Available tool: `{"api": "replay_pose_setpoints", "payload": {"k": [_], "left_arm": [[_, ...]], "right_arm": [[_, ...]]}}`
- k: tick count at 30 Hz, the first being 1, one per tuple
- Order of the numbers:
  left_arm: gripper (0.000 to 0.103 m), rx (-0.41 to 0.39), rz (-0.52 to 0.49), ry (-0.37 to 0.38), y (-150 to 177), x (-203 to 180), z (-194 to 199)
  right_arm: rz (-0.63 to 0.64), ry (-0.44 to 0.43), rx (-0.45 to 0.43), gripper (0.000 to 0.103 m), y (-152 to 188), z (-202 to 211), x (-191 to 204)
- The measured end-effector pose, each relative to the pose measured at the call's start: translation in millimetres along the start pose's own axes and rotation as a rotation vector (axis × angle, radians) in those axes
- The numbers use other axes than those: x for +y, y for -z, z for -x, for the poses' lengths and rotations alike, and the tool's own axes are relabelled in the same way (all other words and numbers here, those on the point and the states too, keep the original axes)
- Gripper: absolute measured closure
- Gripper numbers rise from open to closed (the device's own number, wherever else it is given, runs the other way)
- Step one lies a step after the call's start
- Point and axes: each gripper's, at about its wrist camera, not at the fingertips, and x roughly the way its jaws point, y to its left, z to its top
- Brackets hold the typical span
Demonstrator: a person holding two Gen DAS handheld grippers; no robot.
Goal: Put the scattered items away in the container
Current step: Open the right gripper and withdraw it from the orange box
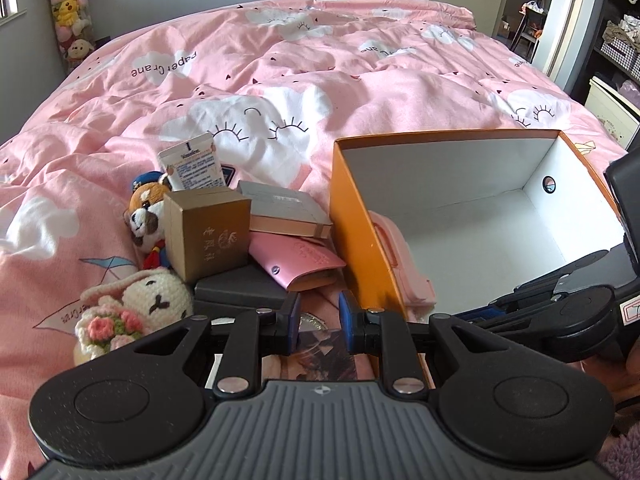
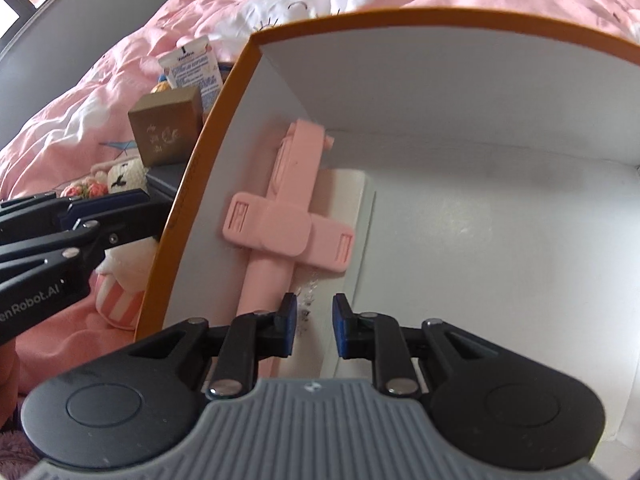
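Clutter sits on the pink bed at the left: a crocheted bunny holding knitted flowers nearest, a small plush dog behind it, then a gold box with a white Vaseline carton standing at its far side. Just right of the gold box lie a grey flat box, a pink wallet and a dark case, all crowded against the left wall of the orange container. The left gripper hangs near the bed beside that wall, its jaws parted by a narrow gap with nothing between them. Inside the container, along its left wall, rests a pink selfie-stick holder on a white card. The right gripper points down into the container at the near end of the holder, jaws slightly apart and empty, the left pad just beside the pink handle.
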Motion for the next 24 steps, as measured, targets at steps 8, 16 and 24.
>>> {"api": "replay_pose_setpoints", "payload": {"k": [8, 16, 24], "left_arm": [[0.070, -0.024, 0.028, -0.009, 4, 19, 18], [0.069, -0.035, 0.042, -0.015, -1, 28, 26], [0.067, -0.016, 0.040, 0.020, -16, 34, 21]], "right_arm": [[0.010, 0.070, -0.076, 0.080, 3, 23, 6], [0.086, 0.112, -0.188, 0.080, 3, 49, 27], [0.223, 0.117, -0.275, 0.081, -15, 63, 59]]}}
